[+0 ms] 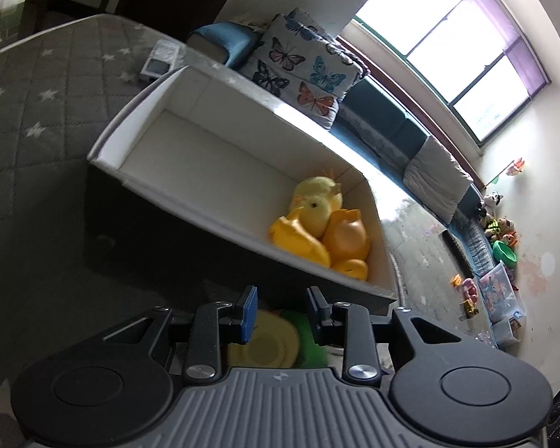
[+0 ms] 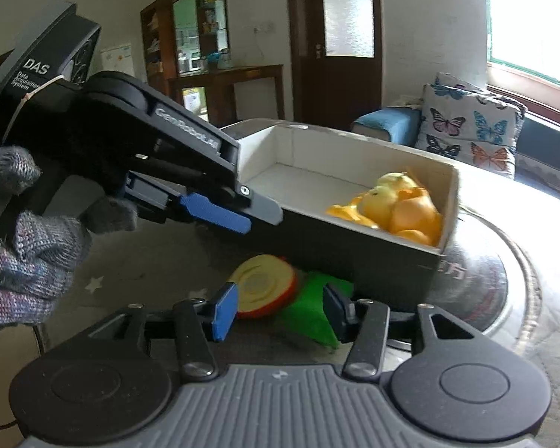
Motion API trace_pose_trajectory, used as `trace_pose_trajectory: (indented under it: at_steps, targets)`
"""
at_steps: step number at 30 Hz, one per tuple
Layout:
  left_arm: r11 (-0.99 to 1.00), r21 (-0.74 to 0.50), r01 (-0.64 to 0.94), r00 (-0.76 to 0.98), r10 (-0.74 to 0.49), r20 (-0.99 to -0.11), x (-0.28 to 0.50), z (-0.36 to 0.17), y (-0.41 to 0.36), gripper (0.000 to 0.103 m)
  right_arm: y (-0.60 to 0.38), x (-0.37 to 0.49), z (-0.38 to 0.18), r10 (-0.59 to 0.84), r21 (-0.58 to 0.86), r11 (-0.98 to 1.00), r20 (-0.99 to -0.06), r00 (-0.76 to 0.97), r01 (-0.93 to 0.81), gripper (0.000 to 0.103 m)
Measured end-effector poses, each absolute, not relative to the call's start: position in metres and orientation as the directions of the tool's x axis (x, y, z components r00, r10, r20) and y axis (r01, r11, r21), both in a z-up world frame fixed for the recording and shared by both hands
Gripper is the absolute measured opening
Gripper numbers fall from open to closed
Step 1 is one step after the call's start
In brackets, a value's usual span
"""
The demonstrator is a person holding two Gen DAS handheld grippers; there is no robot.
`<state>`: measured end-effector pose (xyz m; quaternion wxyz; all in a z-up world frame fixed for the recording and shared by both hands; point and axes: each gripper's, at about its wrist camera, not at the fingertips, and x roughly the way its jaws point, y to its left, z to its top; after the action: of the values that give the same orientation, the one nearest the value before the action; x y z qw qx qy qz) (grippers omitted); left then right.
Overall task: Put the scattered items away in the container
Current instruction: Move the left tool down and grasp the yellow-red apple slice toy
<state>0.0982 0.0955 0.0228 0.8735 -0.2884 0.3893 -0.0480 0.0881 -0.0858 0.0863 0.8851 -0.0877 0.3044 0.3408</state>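
A: Right, both grippers open — right gripper [image 2: 280, 311] straddles the apple half [image 2: 265, 285] & green piece [image 2: 317, 310], which lie just outside the box [image 2: 354, 261]. Left gripper [image 1: 282, 313] hovers over the same pair.

B: So pick one toy, close square on it, lift clear of the wall.

A: Yep. Yellow toys [image 1: 324, 224] sit in the far corner. Right cam alone shows the gloved hand [image 2: 22, 239]; left cam alone, toys by the window wall [image 1: 496, 231].

Blown-out window [image 1: 463, 48] daylight, dim shadowed foreground, slight blur, heavy fisheye edge bending.
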Motion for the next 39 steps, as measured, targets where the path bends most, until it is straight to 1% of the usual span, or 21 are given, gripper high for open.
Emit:
trace_pose_trajectory:
  at_steps: [8, 10, 11, 18, 27, 32, 35, 39]
  targets:
    - [0.811, -0.564, -0.156, 0.679, -0.327, -0.657, 0.097, 0.01, 0.11, 0.032, -0.055, 0.087, 0.074, 0.522, -0.025, 0.735, -0.617, 0.589, -0.678, 0.058]
    - [0.806, -0.571, -0.157, 0.674, -0.335, -0.658, 0.097, 0.007, 0.111, 0.032, -0.051, 0.088, 0.071, 0.507, -0.042, 0.74, -0.62, 0.598, -0.671, 0.064]
    - [0.804, -0.574, -0.157, 0.672, -0.339, -0.658, 0.097, 0.005, 0.112, 0.032, -0.049, 0.088, 0.07, 0.502, -0.049, 0.742, -0.621, 0.602, -0.669, 0.065]
    - [0.797, -0.584, -0.154, 0.655, -0.36, -0.664, 0.101, -0.003, 0.111, 0.032, -0.041, 0.091, 0.065, 0.483, -0.084, 0.733, -0.634, 0.604, -0.675, 0.065]
    - [0.784, -0.603, -0.144, 0.641, -0.391, -0.661, 0.103, -0.009, 0.111, 0.033, -0.026, 0.091, 0.057, 0.432, -0.176, 0.72, -0.644, 0.632, -0.671, 0.064]
    - [0.779, -0.61, -0.145, 0.632, -0.401, -0.663, 0.103, -0.012, 0.111, 0.033, -0.024, 0.093, 0.055, 0.418, -0.191, 0.72, -0.648, 0.636, -0.668, 0.062]
    - [0.782, -0.606, -0.144, 0.625, -0.403, -0.669, 0.103, -0.014, 0.11, 0.033, -0.024, 0.093, 0.055, 0.407, -0.208, 0.718, -0.648, 0.643, -0.664, 0.058]
    - [0.784, -0.604, -0.145, 0.612, -0.408, -0.677, 0.102, -0.015, 0.109, 0.032, -0.025, 0.093, 0.055, 0.41, -0.209, 0.716, -0.646, 0.644, -0.666, 0.057]
